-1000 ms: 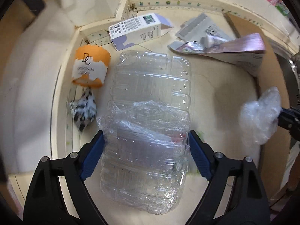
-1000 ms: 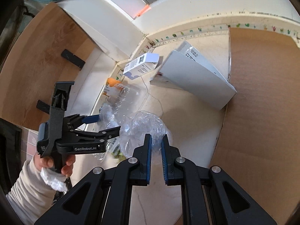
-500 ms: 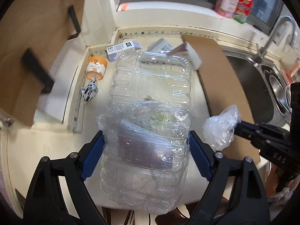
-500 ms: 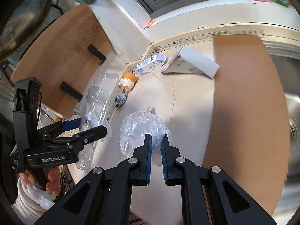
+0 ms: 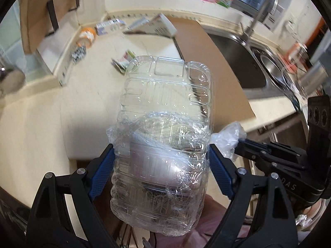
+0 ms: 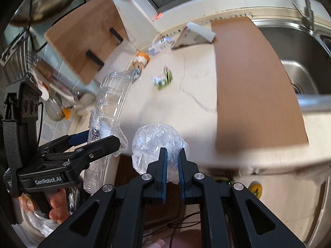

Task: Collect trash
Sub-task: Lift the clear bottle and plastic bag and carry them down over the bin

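Both grippers have pulled back off the counter (image 5: 41, 111). The left gripper (image 5: 161, 165), fingers spread wide, clamps the big clear bottle (image 5: 165, 124) mid-frame; the right gripper (image 6: 170, 165), nearly closed, pinches the crumpled plastic bag (image 6: 157, 138). They're likely headed for the bin; other litter remains upper left.

Both wrist cameras look steeply down from just off the countertop (image 5: 41, 113) edge, sharing the sink (image 6: 300, 62) at two o'clock.
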Tool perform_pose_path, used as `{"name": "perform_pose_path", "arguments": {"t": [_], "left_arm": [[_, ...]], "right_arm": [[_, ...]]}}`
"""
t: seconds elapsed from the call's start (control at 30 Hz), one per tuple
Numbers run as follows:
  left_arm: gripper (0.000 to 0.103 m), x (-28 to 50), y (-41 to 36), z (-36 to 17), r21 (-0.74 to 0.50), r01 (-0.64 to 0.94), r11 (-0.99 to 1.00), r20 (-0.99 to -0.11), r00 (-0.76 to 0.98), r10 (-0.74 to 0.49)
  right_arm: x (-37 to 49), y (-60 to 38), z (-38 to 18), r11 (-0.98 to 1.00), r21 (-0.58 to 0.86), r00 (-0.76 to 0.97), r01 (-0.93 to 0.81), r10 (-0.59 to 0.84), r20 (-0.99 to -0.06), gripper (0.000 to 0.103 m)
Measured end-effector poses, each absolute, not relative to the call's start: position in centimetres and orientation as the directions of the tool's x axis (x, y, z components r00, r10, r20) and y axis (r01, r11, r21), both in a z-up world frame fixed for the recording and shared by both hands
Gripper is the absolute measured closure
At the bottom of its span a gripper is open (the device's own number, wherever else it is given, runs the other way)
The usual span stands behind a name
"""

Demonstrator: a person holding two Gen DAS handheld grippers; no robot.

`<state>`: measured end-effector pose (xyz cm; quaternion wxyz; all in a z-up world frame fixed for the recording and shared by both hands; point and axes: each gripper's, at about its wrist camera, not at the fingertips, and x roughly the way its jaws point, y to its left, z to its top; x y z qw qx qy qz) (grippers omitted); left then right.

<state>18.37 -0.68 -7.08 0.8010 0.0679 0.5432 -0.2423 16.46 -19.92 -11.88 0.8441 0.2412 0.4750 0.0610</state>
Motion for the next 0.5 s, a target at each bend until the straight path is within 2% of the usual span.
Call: {"name": "perform_pose_path", "arguments": {"t": [0.23, 0.5], "left_arm": [[0.018, 12.9, 0.6, -8.7, -0.177, 0.446, 0.877, -0.917, 0.249, -0.312], [0.018, 8.4, 1.7, -12.3, -0.180, 0.371, 0.911, -0.943, 0.199, -0.268]], "right_arm": [[10.2, -18.4, -12.7, 0.893, 0.425, 0.499, 0.146, 0.305, -0.811, 0.093], [7.1, -18.2, -14.5, 0.914, 0.389, 0.425, 0.114, 0.309, -0.851, 0.093]]}}
